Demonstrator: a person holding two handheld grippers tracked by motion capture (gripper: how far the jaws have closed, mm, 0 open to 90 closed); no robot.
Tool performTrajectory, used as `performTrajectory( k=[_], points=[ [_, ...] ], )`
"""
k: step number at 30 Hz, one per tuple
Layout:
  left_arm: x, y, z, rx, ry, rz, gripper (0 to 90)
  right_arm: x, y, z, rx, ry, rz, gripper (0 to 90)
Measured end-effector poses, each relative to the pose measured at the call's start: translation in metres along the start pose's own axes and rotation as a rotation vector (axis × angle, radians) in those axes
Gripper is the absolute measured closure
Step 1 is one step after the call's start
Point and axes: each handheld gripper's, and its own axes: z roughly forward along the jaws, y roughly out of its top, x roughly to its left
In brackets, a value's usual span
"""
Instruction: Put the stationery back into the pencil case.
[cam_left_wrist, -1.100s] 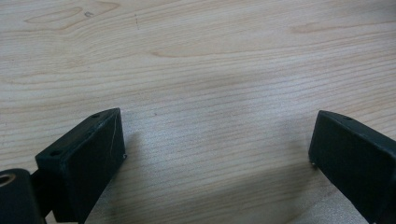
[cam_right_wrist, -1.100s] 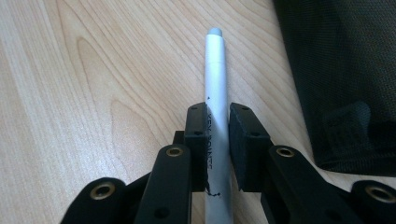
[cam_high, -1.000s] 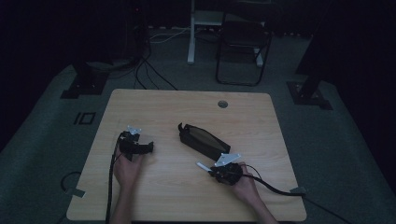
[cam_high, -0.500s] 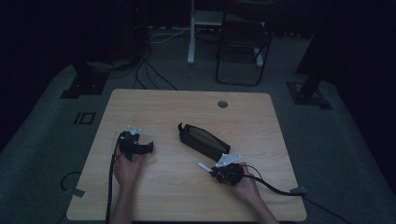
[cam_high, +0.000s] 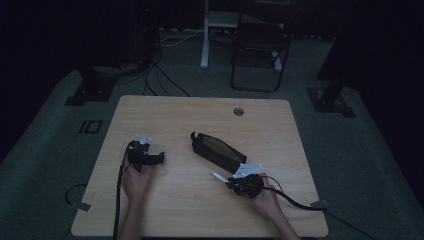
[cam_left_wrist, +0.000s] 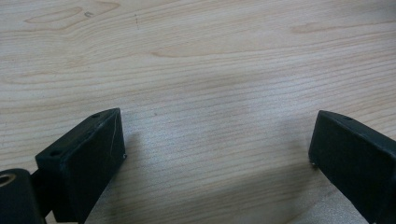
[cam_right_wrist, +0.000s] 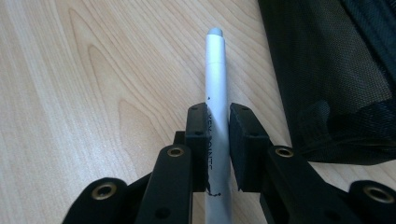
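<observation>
Right tongs (cam_high: 226, 180) sitting near the desk's (cam_high: 190, 215) 5 o'clock edge, jaws closed on a white pen (cam_right_wrist: 217, 116). Pen is pointing out toward 10 o'clock in the high view, tip (cam_high: 214, 175) clear of the pouch. Black printing is running along the barrel between the jaws, partly covered, not readable. Black mesh pouch (cam_right_wrist: 327, 70) is lying just beside the pen at its 2 o'clock, apart from it; in the high view the pouch (cam_high: 218, 151) is lying mid-desk on a diagonal. Left tongs (cam_left_wrist: 217, 149) resting at 9 o'clock of the pouch, well apart, jaws spread wide with bare wood between them. Far half of the desk is lying open, grommet hole (cam_high: 238, 111) near the 12 o'clock edge. Folding chair (cam_high: 260, 45) standing on the floor beyond.
</observation>
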Motion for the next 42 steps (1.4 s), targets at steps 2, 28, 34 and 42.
performTrajectory(
  k=[2, 28, 34, 42],
  points=[
    [0.000, 0.000, 0.000, 0.000, 0.000, 0.000, 3.8, 0.000, 0.001, -0.002, -0.003, 0.000, -0.003, 78.8],
    [0.000, 0.000, 0.000, 0.000, 0.000, 0.000, 3.8, 0.003, 0.010, -0.027, -0.059, 0.004, -0.021, 78.9],
    [0.000, 0.000, 0.000, 0.000, 0.000, 0.000, 3.8, 0.003, 0.011, -0.033, -0.071, 0.006, -0.017, 78.9],
    [0.000, 0.000, 0.000, 0.000, 0.000, 0.000, 3.8, 0.002, 0.014, -0.043, -0.097, 0.009, -0.015, 78.8]
  ],
)
